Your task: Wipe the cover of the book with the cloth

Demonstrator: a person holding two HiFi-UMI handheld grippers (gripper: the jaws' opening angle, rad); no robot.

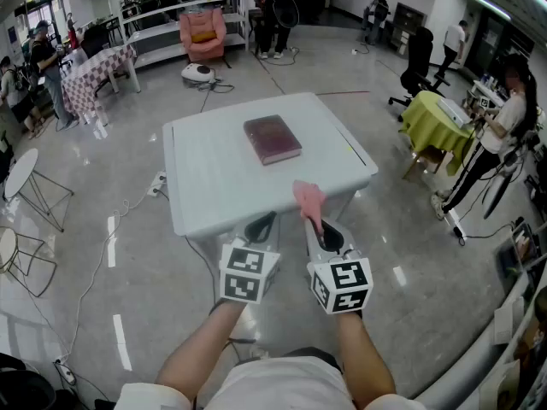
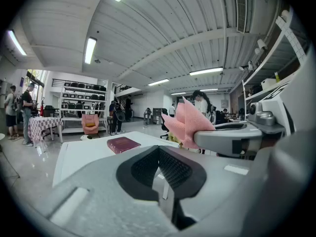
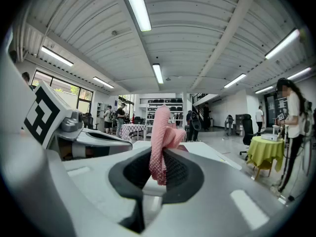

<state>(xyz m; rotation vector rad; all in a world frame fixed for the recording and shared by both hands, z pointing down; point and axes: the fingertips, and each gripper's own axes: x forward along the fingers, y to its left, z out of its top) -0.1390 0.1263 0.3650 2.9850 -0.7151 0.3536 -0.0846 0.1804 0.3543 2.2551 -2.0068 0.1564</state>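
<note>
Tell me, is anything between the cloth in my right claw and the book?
Nothing visible. The right claw holds the pink cloth by the near edge of the table; only bare tabletop separates it from the maroon book.

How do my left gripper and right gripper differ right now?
The right gripper is shut on the pink cloth, while the left gripper holds nothing and its jaws are close together. The cloth sticks out past the right gripper's tips; nothing projects from the left gripper. Their marker cubes carry different patterns. Both hover at the near edge of the table, pointing toward the book.
</note>
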